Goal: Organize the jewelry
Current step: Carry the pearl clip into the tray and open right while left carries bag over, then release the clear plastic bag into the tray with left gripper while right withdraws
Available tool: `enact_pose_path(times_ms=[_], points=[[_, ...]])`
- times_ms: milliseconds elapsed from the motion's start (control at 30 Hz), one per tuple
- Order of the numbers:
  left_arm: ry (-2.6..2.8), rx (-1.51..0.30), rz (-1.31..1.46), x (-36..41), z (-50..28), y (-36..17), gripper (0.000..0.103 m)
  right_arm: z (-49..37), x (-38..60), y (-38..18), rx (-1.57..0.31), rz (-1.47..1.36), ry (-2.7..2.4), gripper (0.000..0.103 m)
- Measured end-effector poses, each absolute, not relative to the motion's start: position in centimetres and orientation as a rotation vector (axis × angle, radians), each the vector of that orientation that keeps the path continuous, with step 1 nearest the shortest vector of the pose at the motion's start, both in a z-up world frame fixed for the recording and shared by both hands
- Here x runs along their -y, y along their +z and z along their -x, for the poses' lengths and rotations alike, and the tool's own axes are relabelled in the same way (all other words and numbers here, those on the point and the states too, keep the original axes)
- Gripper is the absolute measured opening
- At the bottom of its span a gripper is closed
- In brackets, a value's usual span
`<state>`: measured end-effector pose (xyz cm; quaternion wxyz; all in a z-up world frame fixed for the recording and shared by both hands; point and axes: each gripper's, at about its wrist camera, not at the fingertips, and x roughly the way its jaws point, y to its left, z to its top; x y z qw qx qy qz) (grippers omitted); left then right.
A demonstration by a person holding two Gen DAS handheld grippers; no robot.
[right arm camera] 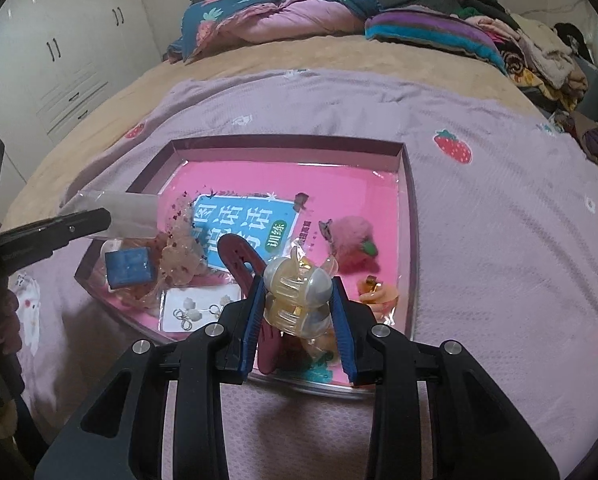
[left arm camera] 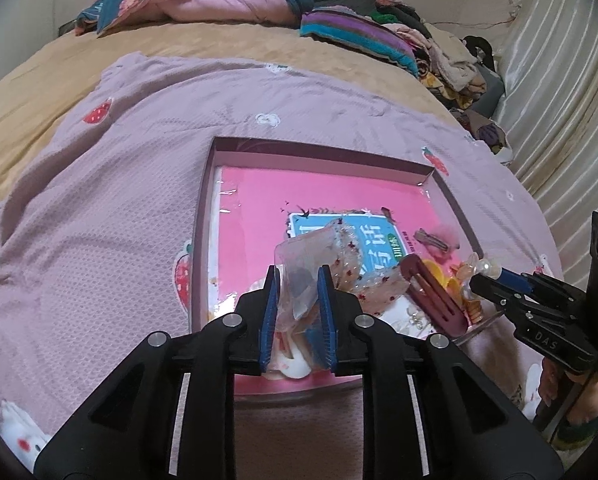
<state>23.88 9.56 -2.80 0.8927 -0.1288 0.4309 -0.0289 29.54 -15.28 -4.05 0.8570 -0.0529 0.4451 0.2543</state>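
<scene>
Between the fingers of our left gripper (left arm camera: 297,280) we pinch a clear plastic bag (left arm camera: 299,276), the pads nearly together on its thin film, the bag's open end standing up above the tips. Our right gripper (right arm camera: 298,294) is closed partway on a pearly cream claw clip (right arm camera: 297,280), both pads pressing its rounded sides.

Just beyond and below both pairs of fingers lies the shallow box (right arm camera: 399,156) lined with a pink book cover, resting on the lilac strawberry-print blanket (right arm camera: 479,240) on the bed. We judge the sorting to be midway: bag and clip are both in hand above the box, and the clip is not yet in the bag.

Loose in the box we count:
- one dark red hair clip (right arm camera: 239,256), just ahead of the right fingers
- one pink pompom clip (right arm camera: 355,244), beyond and to their right
- one orange piece (right arm camera: 377,294), close on the right, its kind unclear
- one card of earrings (right arm camera: 197,310), close on the left
- one speckled clear pouch (right arm camera: 181,252), further left
- one slim metal clip (left arm camera: 431,238), seen only from the left wrist

One more pale clip seems to lie under the held one; we cannot be sure.
</scene>
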Motion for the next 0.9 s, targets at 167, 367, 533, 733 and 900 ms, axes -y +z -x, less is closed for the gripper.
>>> enact_pose_path(times_ms=[167, 367, 533, 733, 900], points=[[-0.055, -0.898, 0.265, -9.7, -23.7, -2.9, 0.013, -29.1, 15.4, -3.9, -0.933, 0.089, 0.542, 0.042], [-0.052, -0.897, 0.261, -9.4, -23.5, -2.7, 0.013, -27.7, 16.4, -2.6, -0.903, 0.078, 0.554, 0.054], [-0.045, -0.89, 0.257, -9.3, -23.0, -2.1, 0.02, -26.3, 17.7, -1.3, -0.876, 0.056, 0.556, 0.064], [-0.042, -0.868, 0.251, -8.9, -22.2, -0.7, 0.031, -24.7, 19.0, -0.1, -0.846, 0.034, 0.55, 0.072], [-0.05, -0.837, 0.245, -8.2, -21.1, 1.1, 0.04, -23.3, 20.3, 1.3, -0.813, 0.011, 0.547, 0.079]])
